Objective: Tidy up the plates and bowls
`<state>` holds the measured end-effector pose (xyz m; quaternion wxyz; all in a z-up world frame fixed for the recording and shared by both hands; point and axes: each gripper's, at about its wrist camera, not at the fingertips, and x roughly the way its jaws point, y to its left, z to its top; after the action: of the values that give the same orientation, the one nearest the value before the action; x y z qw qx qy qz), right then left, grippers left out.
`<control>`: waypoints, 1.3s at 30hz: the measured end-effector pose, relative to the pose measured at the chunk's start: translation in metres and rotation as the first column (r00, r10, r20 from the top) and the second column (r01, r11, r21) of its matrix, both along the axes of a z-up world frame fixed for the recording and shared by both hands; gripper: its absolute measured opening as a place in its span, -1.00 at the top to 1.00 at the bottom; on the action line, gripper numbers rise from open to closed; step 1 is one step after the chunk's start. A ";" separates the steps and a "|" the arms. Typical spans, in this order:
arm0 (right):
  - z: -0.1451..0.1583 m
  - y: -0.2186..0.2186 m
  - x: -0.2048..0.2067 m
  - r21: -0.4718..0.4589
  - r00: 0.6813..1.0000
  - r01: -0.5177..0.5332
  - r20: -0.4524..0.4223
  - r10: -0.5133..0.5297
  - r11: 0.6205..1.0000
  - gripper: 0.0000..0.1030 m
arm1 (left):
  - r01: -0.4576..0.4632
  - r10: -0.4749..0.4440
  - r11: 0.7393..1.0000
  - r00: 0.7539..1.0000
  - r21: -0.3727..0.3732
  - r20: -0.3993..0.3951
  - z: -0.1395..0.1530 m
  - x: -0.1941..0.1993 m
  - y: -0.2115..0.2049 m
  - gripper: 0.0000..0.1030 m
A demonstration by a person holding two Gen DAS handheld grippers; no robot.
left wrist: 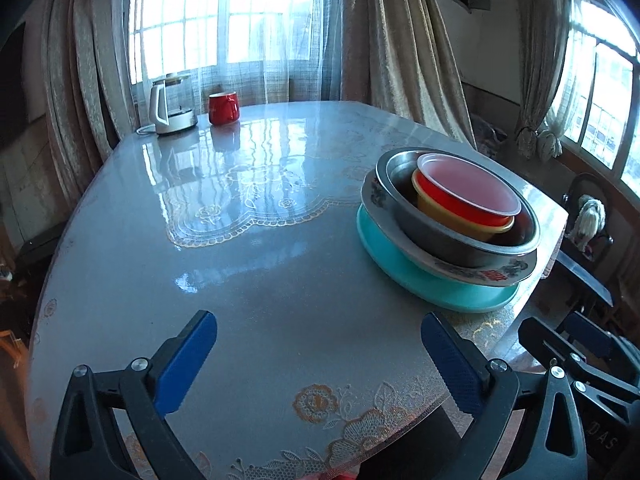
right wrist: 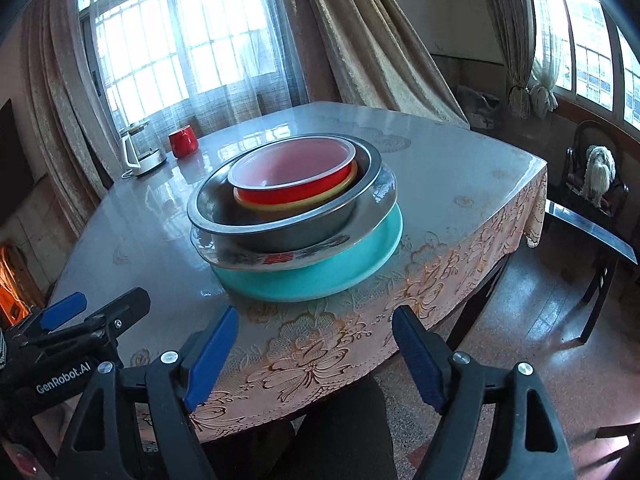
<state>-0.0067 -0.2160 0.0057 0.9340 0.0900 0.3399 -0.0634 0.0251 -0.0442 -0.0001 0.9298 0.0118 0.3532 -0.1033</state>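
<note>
I have both tools hanging back at the near edge of the bench (left wrist: 280, 280), the left gripper (left wrist: 318, 354) and the right gripper (right wrist: 314, 350) each with jaws spread wide and nothing between them. The task's things sit as one nested stack near the bench's right front corner: a wide turquoise plate (right wrist: 328, 276) at the bottom, a flower-patterned white plate (right wrist: 280, 258) on it, a steel basin (right wrist: 280, 232) on that, then a yellow bowl (right wrist: 280, 206) holding a red plastic bowl (right wrist: 288, 190) with a pale rim.

I judge the stacking nearly or wholly done, so what remains is to check it and keep clear. The upper pieces sit off-centre toward the back, so if I nudge anything I would push low on the basin's rim, slowly, with one jaw. The glossy cover looks slippery, and the turquoise plate lies near the edge. A white kettle (left wrist: 170, 106) and red mug (left wrist: 223, 108) stand well apart at the far side.
</note>
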 end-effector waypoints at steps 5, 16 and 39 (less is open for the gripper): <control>0.000 0.002 -0.001 -0.006 1.000 0.006 0.005 -0.006 1.000 -0.57 | 0.008 -0.008 1.000 1.000 0.008 -0.007 -0.001 -0.001 -0.001 -0.99; -0.005 0.000 0.000 0.010 1.000 0.009 -0.011 -0.009 1.000 -0.57 | 0.016 -0.016 1.000 1.000 0.027 0.008 -0.001 -0.002 -0.004 -0.99; -0.008 -0.004 0.002 0.024 0.999 0.021 -0.026 -0.020 0.999 -0.57 | 0.018 -0.020 0.998 1.000 0.068 0.021 -0.001 -0.003 -0.008 -0.99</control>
<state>-0.0050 -0.2205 -0.0023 0.9277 0.1041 0.3516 -0.0698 0.0220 -0.0524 -0.0007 0.9316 0.0479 0.3462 -0.0999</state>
